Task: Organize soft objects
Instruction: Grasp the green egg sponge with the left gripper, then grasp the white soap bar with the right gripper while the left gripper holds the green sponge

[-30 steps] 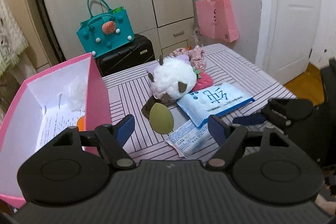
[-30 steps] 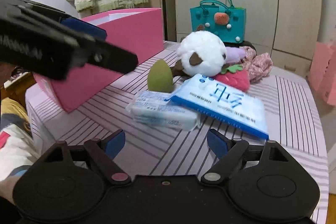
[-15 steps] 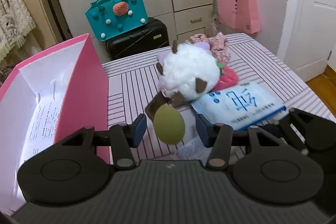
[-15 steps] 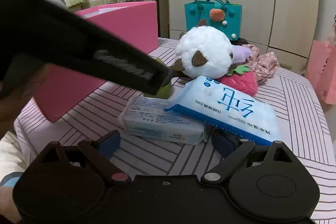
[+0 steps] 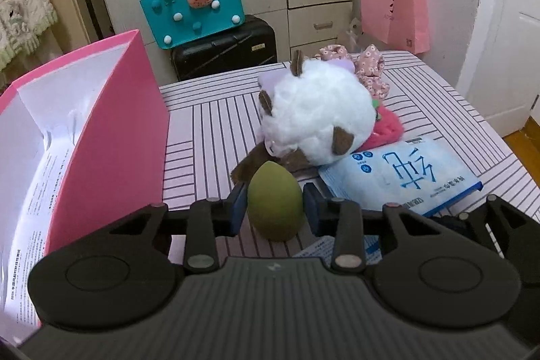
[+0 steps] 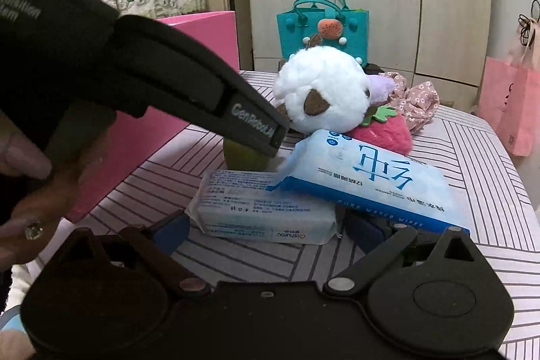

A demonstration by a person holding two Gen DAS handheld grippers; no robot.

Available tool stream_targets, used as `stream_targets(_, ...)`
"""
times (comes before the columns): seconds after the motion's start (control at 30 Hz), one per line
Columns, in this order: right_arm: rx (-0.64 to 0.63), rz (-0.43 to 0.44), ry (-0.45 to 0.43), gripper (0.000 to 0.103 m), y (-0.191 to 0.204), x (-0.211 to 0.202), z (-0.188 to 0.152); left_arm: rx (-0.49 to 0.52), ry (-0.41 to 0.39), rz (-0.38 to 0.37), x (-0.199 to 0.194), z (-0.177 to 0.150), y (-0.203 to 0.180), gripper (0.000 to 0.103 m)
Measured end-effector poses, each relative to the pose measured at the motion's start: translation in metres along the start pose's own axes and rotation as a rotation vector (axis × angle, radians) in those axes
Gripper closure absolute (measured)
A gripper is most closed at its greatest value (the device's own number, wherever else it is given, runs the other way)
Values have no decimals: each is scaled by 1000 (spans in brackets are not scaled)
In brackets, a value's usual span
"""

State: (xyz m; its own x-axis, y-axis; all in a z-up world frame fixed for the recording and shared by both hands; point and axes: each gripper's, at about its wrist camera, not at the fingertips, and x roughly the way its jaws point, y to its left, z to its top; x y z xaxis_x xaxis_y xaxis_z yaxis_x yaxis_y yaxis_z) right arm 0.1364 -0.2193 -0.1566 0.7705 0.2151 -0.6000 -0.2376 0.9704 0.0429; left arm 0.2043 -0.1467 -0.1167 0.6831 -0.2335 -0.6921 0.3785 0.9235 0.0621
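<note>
- Left gripper (image 5: pixel 274 209) at lower centre: we see its pads flanking the green sponge egg (image 5: pixel 274 204), seemingly touching, not lifted.
- Right gripper (image 6: pixel 266 230) wide apart, empty, straddling the small wipes pack (image 6: pixel 263 208).
- Pink box (image 5: pixel 111 137) at left; plush sheep (image 5: pixel 317 120) and the rest unsorted.

Striped table (image 5: pixel 209 123) carries: pink box (image 5: pixel 111 137) left, green sponge (image 5: pixel 274 208) near, white plush (image 5: pixel 317 120) centre, wipes pack (image 5: pixel 405 174) right.
</note>
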Motion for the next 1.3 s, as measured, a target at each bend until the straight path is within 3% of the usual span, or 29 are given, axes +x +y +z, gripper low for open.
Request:
stream_targets(0.2,15,-8,-13,5,-1,1,-1,-9,-7,-8,-1,-2,1,72)
stream_targets(0.33,11,-17,-28,19,0,-3,-3,-15,-9,-18,-5,-5,4,73)
stream_targets(0.73,40,-3,-4,21,-5,-21,-10,-35,-14,-54,-26,-15,4,73)
stream_targets(0.9,56,15,15,21,-9,-31,-15,-61,28,-91,-24,-18,6,72)
stream_targets(1.3,94,57,55,21,-17,-45,-18,-70,32,-86,-20,-20,5,67)
